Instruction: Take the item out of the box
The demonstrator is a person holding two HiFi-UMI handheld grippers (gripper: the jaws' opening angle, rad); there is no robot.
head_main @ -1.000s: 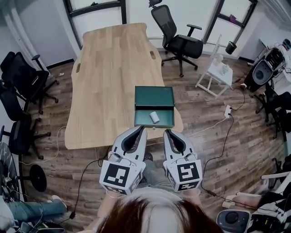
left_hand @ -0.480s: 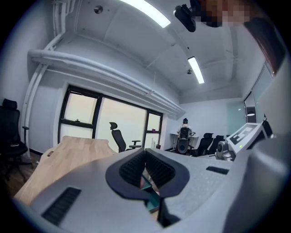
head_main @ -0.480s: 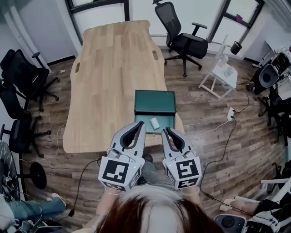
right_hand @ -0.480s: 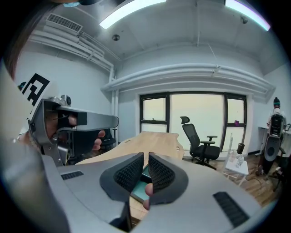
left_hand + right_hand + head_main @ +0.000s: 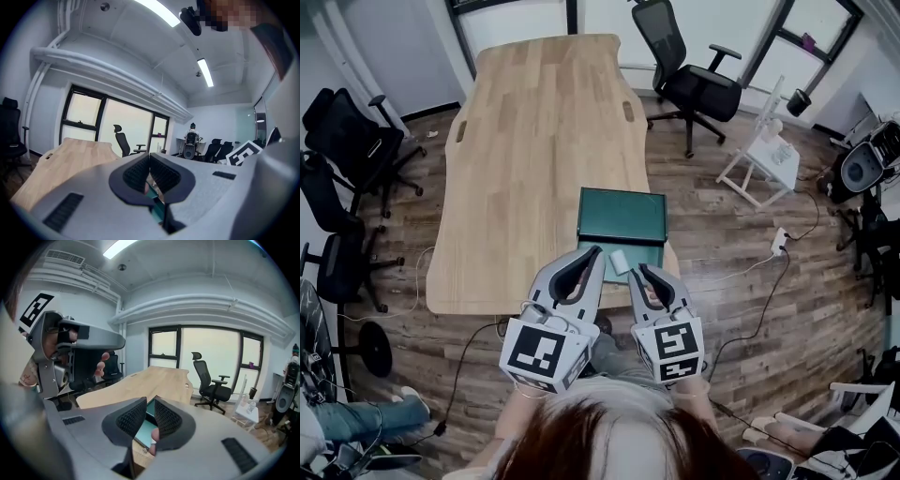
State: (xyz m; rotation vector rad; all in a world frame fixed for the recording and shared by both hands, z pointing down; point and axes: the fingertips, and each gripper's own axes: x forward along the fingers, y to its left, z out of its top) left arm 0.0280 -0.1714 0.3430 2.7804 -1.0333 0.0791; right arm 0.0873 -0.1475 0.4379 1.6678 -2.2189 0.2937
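Note:
A dark green box (image 5: 622,217) lies open at the near right edge of the wooden table (image 5: 534,141). A small white item (image 5: 621,261) rests in its front tray. My left gripper (image 5: 594,251) hovers over the tray's left edge, jaws shut and empty, as the left gripper view (image 5: 149,154) shows. My right gripper (image 5: 638,271) sits just right of the white item, slightly nearer me. Its jaws are opening by a narrow slit with nothing between them (image 5: 150,399). The box's teal inside (image 5: 144,432) shows through that slit.
Black office chairs stand beyond the table's far right (image 5: 698,80) and along its left side (image 5: 347,150). A white rack (image 5: 759,155), a power strip (image 5: 778,242) and cables lie on the wooden floor at the right. The table's near edge runs just under the grippers.
Both grippers have come forward over the table's near edge toward the box. The right tips now lie beside the white item.

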